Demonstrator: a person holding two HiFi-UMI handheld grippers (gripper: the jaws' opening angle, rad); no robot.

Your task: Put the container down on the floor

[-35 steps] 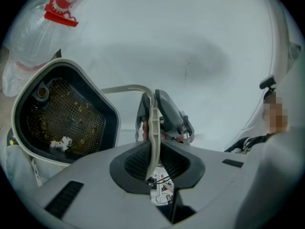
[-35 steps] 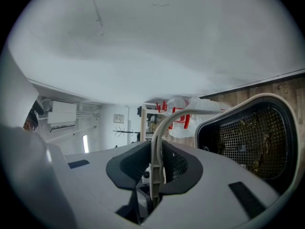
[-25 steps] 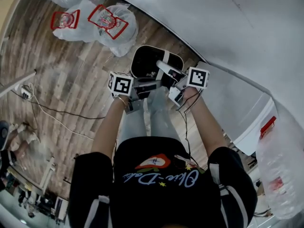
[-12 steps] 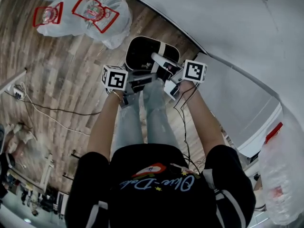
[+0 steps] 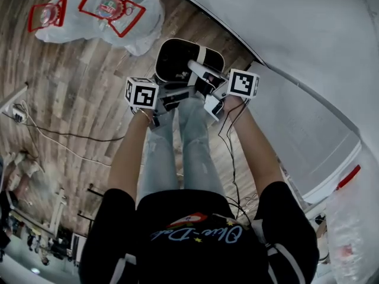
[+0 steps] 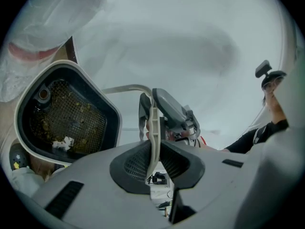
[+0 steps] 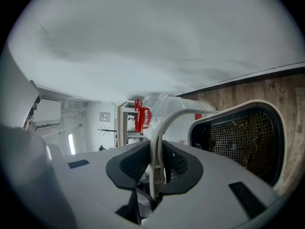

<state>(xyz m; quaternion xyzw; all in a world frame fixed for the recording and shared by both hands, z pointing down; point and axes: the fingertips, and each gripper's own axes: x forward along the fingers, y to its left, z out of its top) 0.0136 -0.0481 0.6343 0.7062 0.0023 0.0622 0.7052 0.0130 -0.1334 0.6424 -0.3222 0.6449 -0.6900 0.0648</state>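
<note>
The container (image 5: 180, 61) is a dark tub with a white rim, a mesh bottom and a white hoop handle (image 6: 151, 123). The left hand-held gripper (image 6: 152, 152) and right hand-held gripper (image 7: 156, 168) each clamp this handle, jaws nearly closed. The container hangs over the wooden floor (image 5: 77, 93).

Pale script on the black shirt (image 5: 195, 234) and red logos on the bags (image 5: 112, 7) cannot be read.

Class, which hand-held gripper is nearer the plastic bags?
Left. Left hand-held gripper holds the container handle toward the bags; right hand-held gripper holds it farther off.
</note>
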